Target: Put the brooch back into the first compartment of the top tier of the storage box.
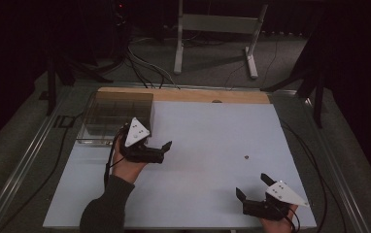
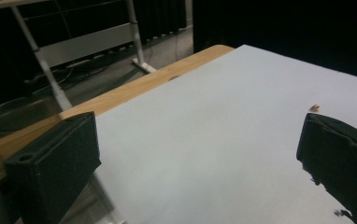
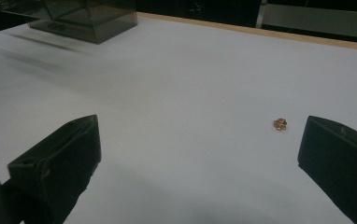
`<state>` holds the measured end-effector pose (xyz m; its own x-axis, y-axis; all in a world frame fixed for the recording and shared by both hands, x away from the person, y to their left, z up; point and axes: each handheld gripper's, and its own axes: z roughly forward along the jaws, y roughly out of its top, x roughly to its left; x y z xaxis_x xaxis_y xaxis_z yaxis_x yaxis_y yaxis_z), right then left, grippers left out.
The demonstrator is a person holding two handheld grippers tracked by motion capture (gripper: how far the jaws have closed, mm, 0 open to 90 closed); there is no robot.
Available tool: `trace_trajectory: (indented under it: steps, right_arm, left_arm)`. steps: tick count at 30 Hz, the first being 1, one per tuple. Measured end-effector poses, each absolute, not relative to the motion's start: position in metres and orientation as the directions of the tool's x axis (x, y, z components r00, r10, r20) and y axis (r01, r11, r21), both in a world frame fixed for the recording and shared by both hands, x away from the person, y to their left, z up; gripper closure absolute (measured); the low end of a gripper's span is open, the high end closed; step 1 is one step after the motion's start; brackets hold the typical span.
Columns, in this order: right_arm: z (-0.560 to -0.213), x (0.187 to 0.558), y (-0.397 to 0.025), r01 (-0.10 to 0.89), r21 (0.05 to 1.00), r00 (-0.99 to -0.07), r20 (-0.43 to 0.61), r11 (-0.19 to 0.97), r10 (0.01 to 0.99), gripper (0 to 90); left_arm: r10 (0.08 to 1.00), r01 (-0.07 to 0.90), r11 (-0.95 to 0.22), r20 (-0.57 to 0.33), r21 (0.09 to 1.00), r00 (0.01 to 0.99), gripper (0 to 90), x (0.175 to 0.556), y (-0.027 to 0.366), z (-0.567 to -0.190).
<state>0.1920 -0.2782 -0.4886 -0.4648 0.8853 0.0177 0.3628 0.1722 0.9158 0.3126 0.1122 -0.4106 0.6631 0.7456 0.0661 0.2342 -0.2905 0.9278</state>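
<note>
A tiny golden-brown object (image 1: 246, 157) lies alone on the white board (image 1: 203, 141), right of centre. It also shows as a small golden cluster (image 3: 280, 124) in the right gripper view and as a speck (image 2: 314, 108) in the left gripper view. My left gripper (image 1: 147, 138) hovers beside a smoked clear box (image 1: 118, 115) at the board's far left, jaws wide open and holding nothing (image 2: 197, 140). My right gripper (image 1: 252, 185) sits near the front right edge, also wide open and empty (image 3: 200, 140), with the object a little beyond its right jaw.
The box (image 3: 88, 18) has inner compartments and stands on the board's far-left corner. A wooden strip (image 1: 183, 94) runs along the far edge. Beyond it are a white metal frame (image 1: 217, 24) and floor cables. Cables trail at both table sides.
</note>
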Motion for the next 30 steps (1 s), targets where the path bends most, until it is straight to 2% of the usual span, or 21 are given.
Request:
trace_trajectory:
  steps: [7,30]
  right_arm:
    - [-0.489,0.192,-0.278,0.364,0.916,-0.466,0.020,0.171,0.885,0.0]
    - [-0.490,0.194,-0.279,0.383,0.908,-0.455,0.027,0.168,0.890,0.0]
  left_arm:
    - [0.724,0.236,-0.313,0.071,0.920,0.686,0.1,0.325,0.092,-0.411]
    - [0.648,0.306,-0.313,-0.033,0.899,0.761,0.2,0.374,0.019,-0.429]
